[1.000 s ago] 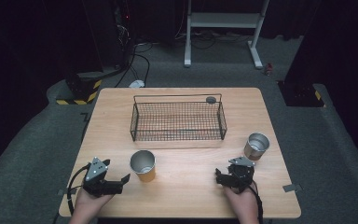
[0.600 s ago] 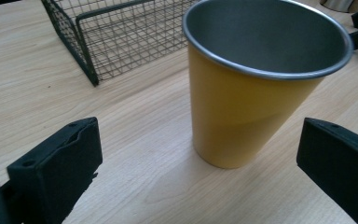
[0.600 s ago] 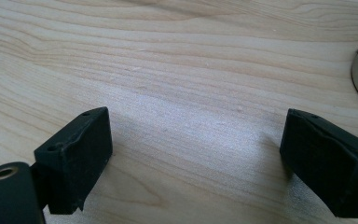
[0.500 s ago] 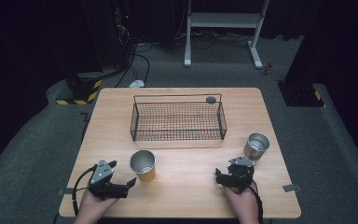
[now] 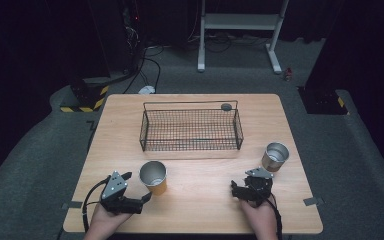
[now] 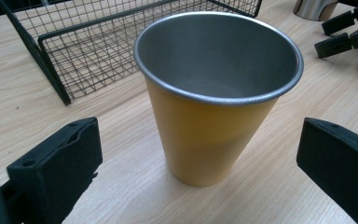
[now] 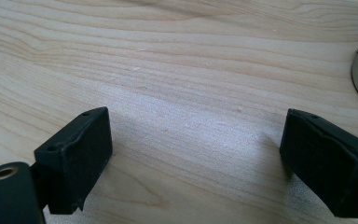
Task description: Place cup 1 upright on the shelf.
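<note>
Right, my left gripper (image 5: pixel 136 188) is wide open, jaws straddling the yellow cup (image 6: pixel 216 100) but not touching it yet. The cup stands upright on the table (image 5: pixel 200 185), just in front of the wire basket (image 5: pixel 190 129). I'd push in a bit further so the pads land mid-wall, below the steel rim, then close evenly so it doesn't tip or skid. My right gripper (image 5: pixel 244 189) is open too, resting low over bare wood, near the steel cup (image 5: pixel 275 156) and apart from it. I'd keep that one parked.
</note>
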